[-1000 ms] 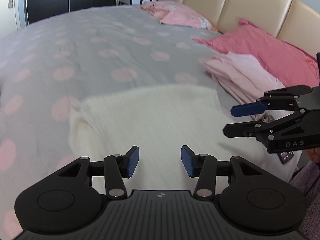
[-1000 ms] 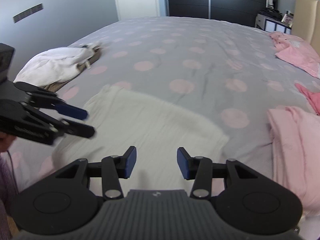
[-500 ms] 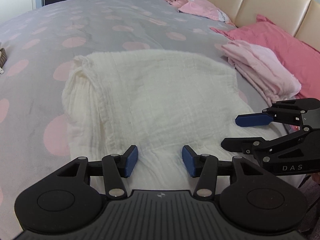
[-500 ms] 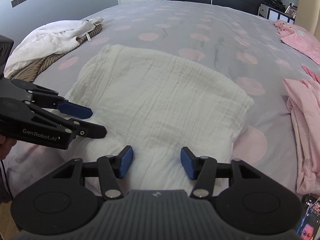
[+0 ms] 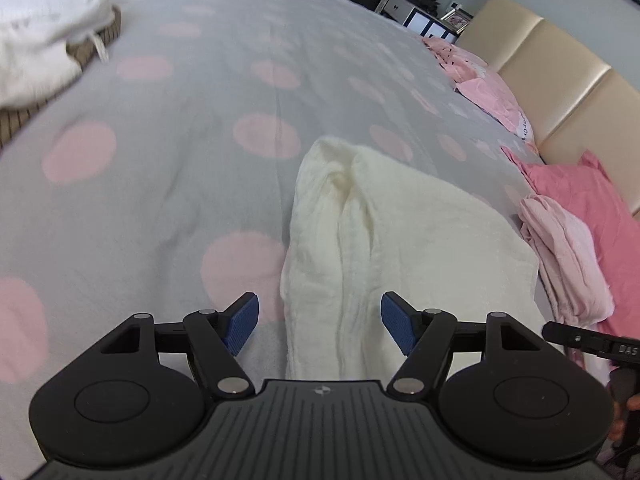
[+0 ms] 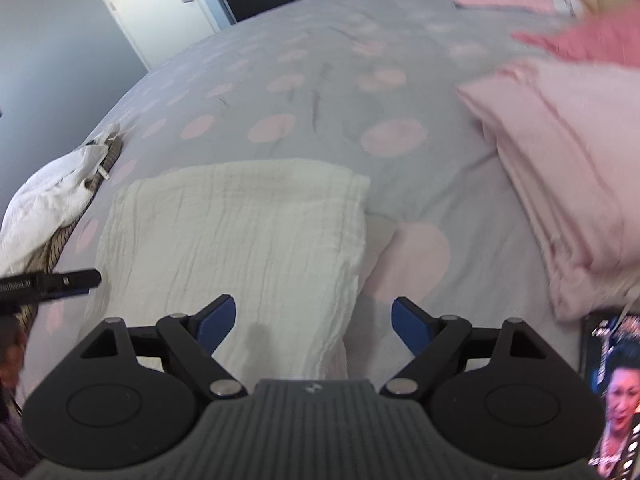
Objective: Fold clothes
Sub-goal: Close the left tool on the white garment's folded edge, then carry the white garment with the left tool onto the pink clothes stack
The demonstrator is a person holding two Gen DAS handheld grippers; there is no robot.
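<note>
We judge the cream cloth [image 5: 400, 240] light, limp and crinkly, best pinched at its near corners. It lies partly folded on the spotted bedspread [image 5: 160, 160]. Our left gripper [image 5: 320, 326] is opening, nothing gripped, with the cloth's left edge lying between and below its fingers. Our right gripper [image 6: 314, 326] is opening too, empty, straddling the cloth's right edge [image 6: 356, 280], pads clear of the fabric.

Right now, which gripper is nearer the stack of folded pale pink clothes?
Right. The right gripper sits beside the pink stack; the left gripper is across the cream cloth.
</note>
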